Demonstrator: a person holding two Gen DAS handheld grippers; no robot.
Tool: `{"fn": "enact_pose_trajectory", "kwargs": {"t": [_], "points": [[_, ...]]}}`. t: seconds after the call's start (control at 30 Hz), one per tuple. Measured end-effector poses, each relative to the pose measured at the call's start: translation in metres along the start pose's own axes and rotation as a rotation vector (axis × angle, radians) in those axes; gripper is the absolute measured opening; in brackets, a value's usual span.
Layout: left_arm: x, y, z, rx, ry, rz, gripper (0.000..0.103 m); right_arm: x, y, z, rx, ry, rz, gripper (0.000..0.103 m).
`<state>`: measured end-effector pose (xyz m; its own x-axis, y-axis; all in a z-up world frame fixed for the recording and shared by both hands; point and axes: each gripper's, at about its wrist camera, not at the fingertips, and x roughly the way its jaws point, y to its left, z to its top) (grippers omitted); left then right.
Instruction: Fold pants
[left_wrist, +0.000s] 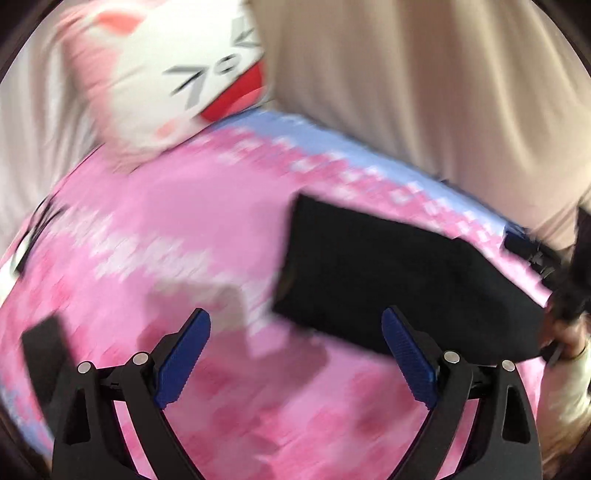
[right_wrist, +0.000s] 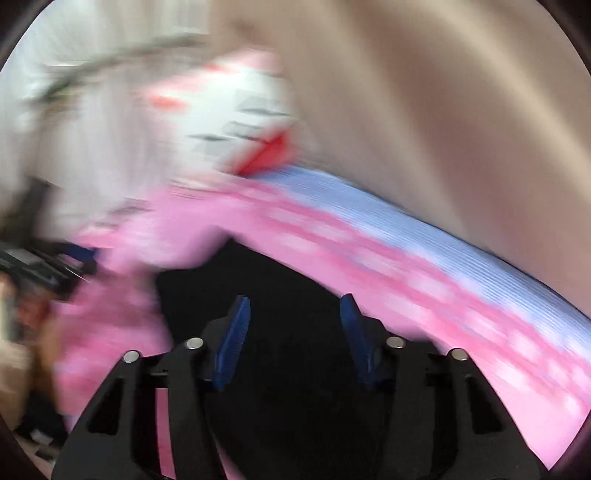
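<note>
Left wrist view is showing me the black pants (left_wrist: 399, 280) lying as a folded slab on the pink bedspread (left_wrist: 166, 221), ahead and to the right of my left gripper (left_wrist: 295, 354), long axis running left to right. I am holding that gripper spread and empty. My right gripper (right_wrist: 293, 339), also parted and holding nothing, is hovering directly over the pants (right_wrist: 288, 280), so it is the nearer one.

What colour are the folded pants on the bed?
Black pants, seen best in the left wrist view.
</note>
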<state>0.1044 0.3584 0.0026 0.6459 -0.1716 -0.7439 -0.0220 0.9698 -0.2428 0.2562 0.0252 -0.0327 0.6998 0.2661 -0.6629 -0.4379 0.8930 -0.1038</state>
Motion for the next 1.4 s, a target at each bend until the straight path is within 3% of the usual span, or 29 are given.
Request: {"fn": "enact_pose_trajectory", "kwargs": {"t": [0.1, 0.17, 0.2, 0.27, 0.33, 0.4, 0.43, 0.47, 0.5, 0.57, 0.6, 0.67, 0.7, 0.77, 0.87, 0.93, 1.0, 1.1, 1.17, 1.27, 1.3, 1.33, 1.4], "points": [[0.047, -0.027, 0.016, 0.060, 0.061, 0.049, 0.092, -0.002, -0.026, -0.037, 0.066, 0.070, -0.049, 0.049], [0.101, -0.029, 0.012, 0.092, 0.212, 0.209, 0.092, -0.001, -0.036, -0.051, 0.089, 0.093, -0.071, 0.049], [0.115, -0.025, 0.006, 0.093, 0.256, 0.264, 0.098, 0.003, -0.042, -0.053, 0.101, 0.090, -0.097, 0.049], [0.111, -0.007, -0.001, 0.012, 0.210, 0.187, 0.098, 0.012, -0.054, -0.047, 0.100, 0.084, -0.135, 0.049], [0.104, -0.005, -0.005, 0.014, 0.212, 0.195, 0.098, 0.030, -0.053, -0.038, 0.078, 0.089, -0.091, 0.049], [0.103, -0.006, -0.008, 0.032, 0.193, 0.202, 0.098, 0.068, -0.035, -0.030, -0.039, 0.136, -0.015, 0.047], [0.101, -0.005, -0.012, 0.030, 0.190, 0.200, 0.098, 0.092, -0.026, -0.030, -0.114, 0.189, -0.069, 0.047], [0.102, -0.003, -0.012, 0.030, 0.191, 0.200, 0.098, 0.109, -0.033, -0.028, -0.149, 0.160, -0.131, 0.063], [0.101, -0.002, -0.012, 0.029, 0.192, 0.200, 0.098, 0.112, -0.043, -0.022, -0.110, 0.156, -0.148, 0.069], [0.099, -0.003, -0.015, 0.031, 0.198, 0.199, 0.098, 0.100, -0.068, -0.008, 0.023, 0.135, -0.155, 0.058], [0.097, -0.003, -0.016, 0.028, 0.201, 0.199, 0.098, 0.092, -0.068, -0.006, 0.036, 0.116, -0.146, 0.060], [0.098, -0.006, -0.018, 0.031, 0.211, 0.206, 0.098, 0.079, -0.051, -0.008, 0.002, 0.092, -0.061, 0.059], [0.100, -0.006, -0.016, 0.032, 0.215, 0.207, 0.098, 0.085, -0.039, -0.016, -0.051, 0.121, -0.023, 0.057], [0.102, -0.005, -0.014, 0.024, 0.228, 0.203, 0.098, 0.102, -0.030, -0.035, -0.117, 0.199, -0.055, 0.058], [0.093, -0.007, -0.009, -0.027, 0.233, 0.183, 0.094, 0.055, -0.051, -0.043, 0.049, 0.108, 0.002, 0.058], [0.068, -0.025, -0.003, -0.031, 0.147, 0.154, 0.093, 0.013, -0.064, -0.059, 0.084, 0.042, 0.021, 0.058], [0.051, -0.051, 0.006, -0.003, 0.065, 0.135, 0.093, -0.015, -0.095, -0.086, 0.128, 0.064, -0.087, 0.059], [0.055, -0.110, 0.022, 0.089, -0.029, 0.199, 0.096, -0.046, -0.163, -0.132, 0.273, 0.114, -0.202, 0.059], [0.087, -0.143, 0.025, 0.145, 0.007, 0.280, 0.096, -0.064, -0.194, -0.164, 0.305, 0.159, -0.266, 0.058], [0.159, -0.158, 0.016, 0.227, 0.161, 0.444, 0.098, -0.114, -0.256, -0.215, 0.427, 0.157, -0.373, 0.058], [0.170, -0.152, 0.013, 0.216, 0.171, 0.463, 0.098, -0.140, -0.278, -0.232, 0.491, 0.151, -0.447, 0.059], [0.166, -0.143, 0.014, 0.153, 0.146, 0.423, 0.098, -0.160, -0.291, -0.242, 0.538, 0.126, -0.470, 0.061], [0.163, -0.136, 0.018, 0.076, 0.176, 0.400, 0.098, -0.192, -0.311, -0.261, 0.611, 0.061, -0.443, 0.061]]}}
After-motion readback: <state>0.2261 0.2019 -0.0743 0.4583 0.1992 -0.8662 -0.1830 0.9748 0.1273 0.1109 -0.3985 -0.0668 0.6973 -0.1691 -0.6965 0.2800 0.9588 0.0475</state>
